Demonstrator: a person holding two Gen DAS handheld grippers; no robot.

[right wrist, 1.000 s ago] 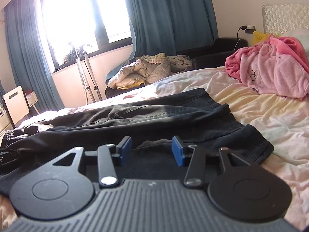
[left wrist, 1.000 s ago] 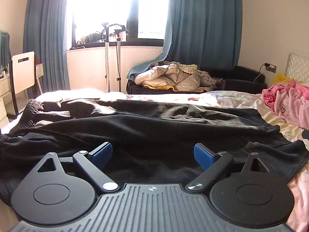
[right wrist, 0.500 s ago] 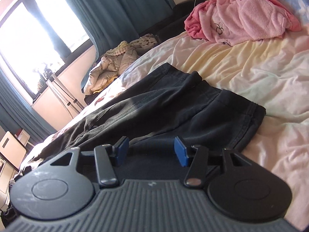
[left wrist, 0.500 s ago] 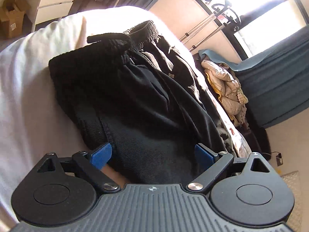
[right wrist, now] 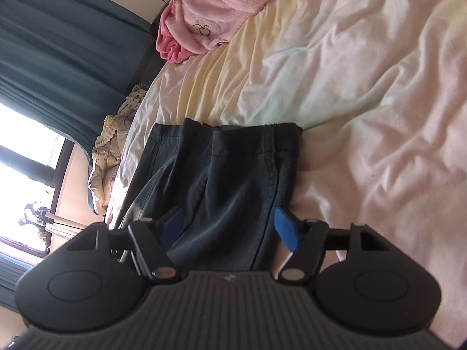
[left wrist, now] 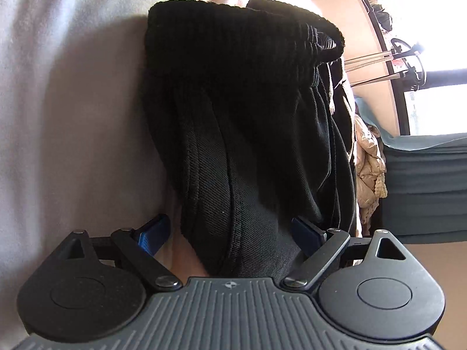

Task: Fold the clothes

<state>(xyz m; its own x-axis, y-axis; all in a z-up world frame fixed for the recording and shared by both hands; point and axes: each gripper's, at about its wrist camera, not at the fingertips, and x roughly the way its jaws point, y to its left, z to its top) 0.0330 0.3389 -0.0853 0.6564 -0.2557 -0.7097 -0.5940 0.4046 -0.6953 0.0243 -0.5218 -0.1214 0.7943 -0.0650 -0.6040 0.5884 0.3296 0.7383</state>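
Note:
Black trousers lie spread on the bed. In the left wrist view I see their ribbed waistband end [left wrist: 239, 43], and my left gripper [left wrist: 230, 233] is open with its blue pads on either side of the trousers' near edge. In the right wrist view the hemmed leg ends [right wrist: 233, 151] lie on the pale sheet [right wrist: 364, 87], and my right gripper [right wrist: 230, 229] is open with the leg fabric between its blue pads. Neither gripper pinches the cloth.
A pink fleece garment [right wrist: 216, 14] is heaped at the far end of the bed. A pile of beige bedding [right wrist: 105, 157] lies on a dark sofa by teal curtains [right wrist: 58, 43]. A tripod stand [left wrist: 388, 64] is by the window.
Both grippers have rolled sideways and moved down and outward along the trousers, the left to the waistband end, the right to the leg hems. Both stay open.

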